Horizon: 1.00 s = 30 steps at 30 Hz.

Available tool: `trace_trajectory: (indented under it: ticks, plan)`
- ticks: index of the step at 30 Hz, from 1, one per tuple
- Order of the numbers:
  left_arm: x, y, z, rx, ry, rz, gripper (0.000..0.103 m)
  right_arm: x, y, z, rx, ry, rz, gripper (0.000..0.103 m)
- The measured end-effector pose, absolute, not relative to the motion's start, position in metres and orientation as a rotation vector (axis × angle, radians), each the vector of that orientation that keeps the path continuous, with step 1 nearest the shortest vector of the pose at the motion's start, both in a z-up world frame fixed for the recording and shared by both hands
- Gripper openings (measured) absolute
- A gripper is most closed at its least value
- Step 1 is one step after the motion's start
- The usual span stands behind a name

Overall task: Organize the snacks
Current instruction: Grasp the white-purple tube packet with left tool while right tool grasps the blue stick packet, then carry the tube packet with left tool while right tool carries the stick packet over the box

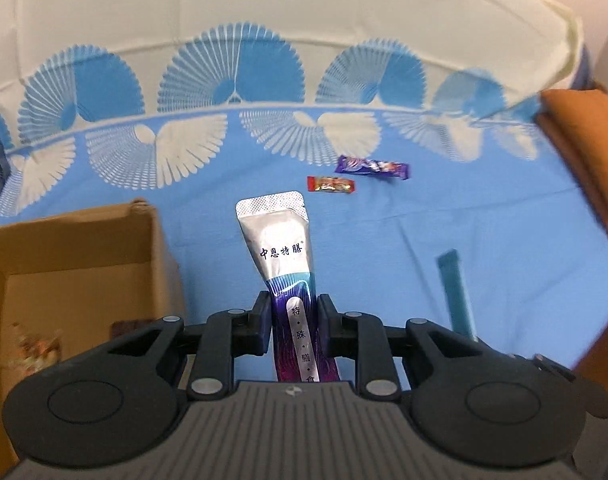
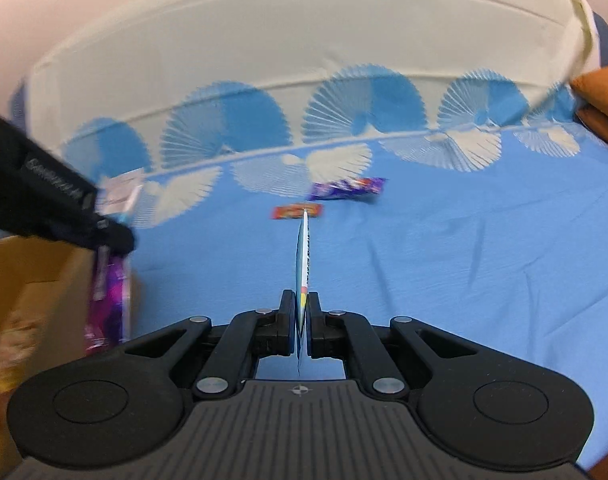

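My left gripper [image 1: 294, 316] is shut on a silver and purple snack pouch [image 1: 282, 248], held upright above the blue cloth beside a cardboard box [image 1: 76, 248]. My right gripper [image 2: 301, 312] is shut on a thin teal snack stick [image 2: 303, 260], seen edge-on in the right wrist view; the same teal stick [image 1: 456, 292] shows at the right of the left wrist view. The left gripper [image 2: 104, 236] with its purple pouch [image 2: 108, 300] appears blurred at the left of the right wrist view. A purple candy bar [image 1: 372, 167] [image 2: 346, 189] and a small red candy [image 1: 330, 184] [image 2: 288, 212] lie on the cloth.
The blue cloth with white fan patterns [image 1: 384, 240] covers the surface. The cardboard box [image 2: 20, 292] holds some snacks at its bottom [image 1: 32, 348]. An orange cushion [image 1: 588, 148] [image 2: 602, 108] lies at the right edge.
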<state>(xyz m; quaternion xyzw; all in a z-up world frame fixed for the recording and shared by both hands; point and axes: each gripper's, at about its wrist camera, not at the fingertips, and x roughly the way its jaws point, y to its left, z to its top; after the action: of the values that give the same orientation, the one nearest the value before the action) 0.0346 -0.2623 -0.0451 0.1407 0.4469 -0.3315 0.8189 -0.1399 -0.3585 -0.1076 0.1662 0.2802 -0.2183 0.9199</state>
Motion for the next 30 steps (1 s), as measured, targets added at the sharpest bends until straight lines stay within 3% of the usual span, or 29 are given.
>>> trace_trajectory:
  ticks: [8,17,30]
  plan:
    - [-0.009,-0.138,0.012,0.287,0.889,-0.635,0.026,-0.173,-0.26,-0.042,0.281,0.51,-0.334,0.006]
    - [-0.036,-0.011,0.006,0.271,0.922,-0.482,0.026,-0.175,-0.155,-0.027,0.279,0.598,-0.124,0.006]
    - [-0.065,0.056,0.02,0.166,0.849,-0.489,0.026,-0.18,-0.089,-0.005,0.141,0.604,-0.09,0.006]
